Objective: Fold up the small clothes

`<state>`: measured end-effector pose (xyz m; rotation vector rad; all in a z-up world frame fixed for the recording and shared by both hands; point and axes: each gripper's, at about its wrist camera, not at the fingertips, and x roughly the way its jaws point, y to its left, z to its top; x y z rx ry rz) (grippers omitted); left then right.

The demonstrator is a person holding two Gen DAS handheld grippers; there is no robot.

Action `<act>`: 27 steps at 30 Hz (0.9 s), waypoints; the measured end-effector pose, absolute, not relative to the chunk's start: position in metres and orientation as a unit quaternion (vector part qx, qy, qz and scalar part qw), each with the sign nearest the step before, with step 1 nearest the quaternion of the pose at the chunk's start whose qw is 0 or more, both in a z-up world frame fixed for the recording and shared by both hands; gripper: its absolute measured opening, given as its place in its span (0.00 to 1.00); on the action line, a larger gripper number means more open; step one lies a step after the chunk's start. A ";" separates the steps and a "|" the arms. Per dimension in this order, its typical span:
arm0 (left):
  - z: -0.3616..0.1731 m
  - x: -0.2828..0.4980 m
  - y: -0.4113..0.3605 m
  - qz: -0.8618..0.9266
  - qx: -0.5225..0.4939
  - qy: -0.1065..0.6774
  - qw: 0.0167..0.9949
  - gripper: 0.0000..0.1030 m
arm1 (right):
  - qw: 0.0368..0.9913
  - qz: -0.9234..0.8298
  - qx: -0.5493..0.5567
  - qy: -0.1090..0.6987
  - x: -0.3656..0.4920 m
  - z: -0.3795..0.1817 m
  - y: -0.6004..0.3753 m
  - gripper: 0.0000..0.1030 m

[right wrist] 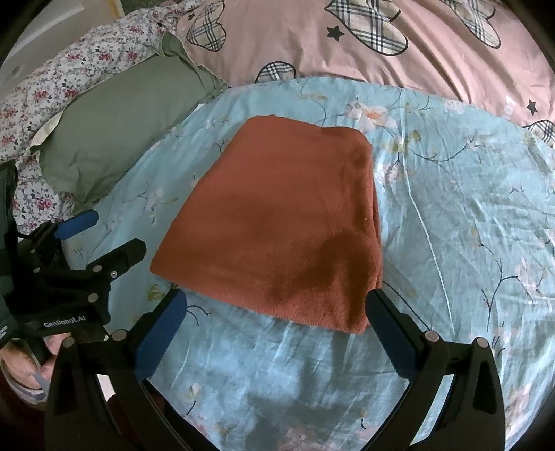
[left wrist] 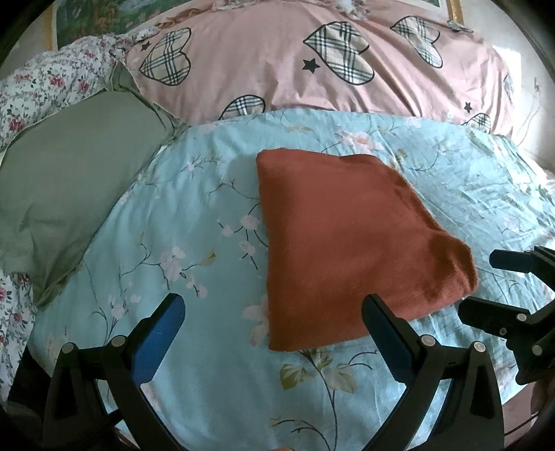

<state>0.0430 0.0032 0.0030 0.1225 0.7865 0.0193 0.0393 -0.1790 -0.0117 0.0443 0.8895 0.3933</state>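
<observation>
Both my claws, left gripper [left wrist: 272, 312] and right gripper [right wrist: 277, 307], spread wide and empty; snagging the folded rust garment [right wrist: 277, 222] could undo it.

"Where was I working?"

"A bedroom at home, on a bed. I saw a light blue floral bedsheet [left wrist: 208, 215], a plain sage-green pillow [left wrist: 73, 180], a pink quilt printed with plaid hearts [left wrist: 277, 69] and a white, red-flowered coverlet [right wrist: 62, 73]."

"Anything else?"

"A gilt picture frame [left wrist: 454, 10] behind."
</observation>
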 end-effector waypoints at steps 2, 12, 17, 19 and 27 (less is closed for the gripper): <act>0.004 0.043 0.003 0.009 0.060 0.382 0.922 0.99 | 0.884 0.188 0.022 0.427 0.039 -0.011 -0.180 1.00; 0.004 0.043 0.004 0.008 0.061 0.380 0.923 0.99 | 0.884 0.189 0.025 0.426 0.040 -0.011 -0.180 1.00; 0.005 0.042 0.004 0.006 0.059 0.380 0.923 0.99 | 0.884 0.191 0.024 0.427 0.041 -0.011 -0.179 1.00; 0.006 0.042 0.004 0.005 0.058 0.380 0.923 0.99 | 0.883 0.191 0.024 0.427 0.041 -0.012 -0.179 1.00; 0.006 0.042 0.005 0.005 0.055 0.379 0.924 0.99 | 0.883 0.191 0.023 0.427 0.042 -0.012 -0.180 1.00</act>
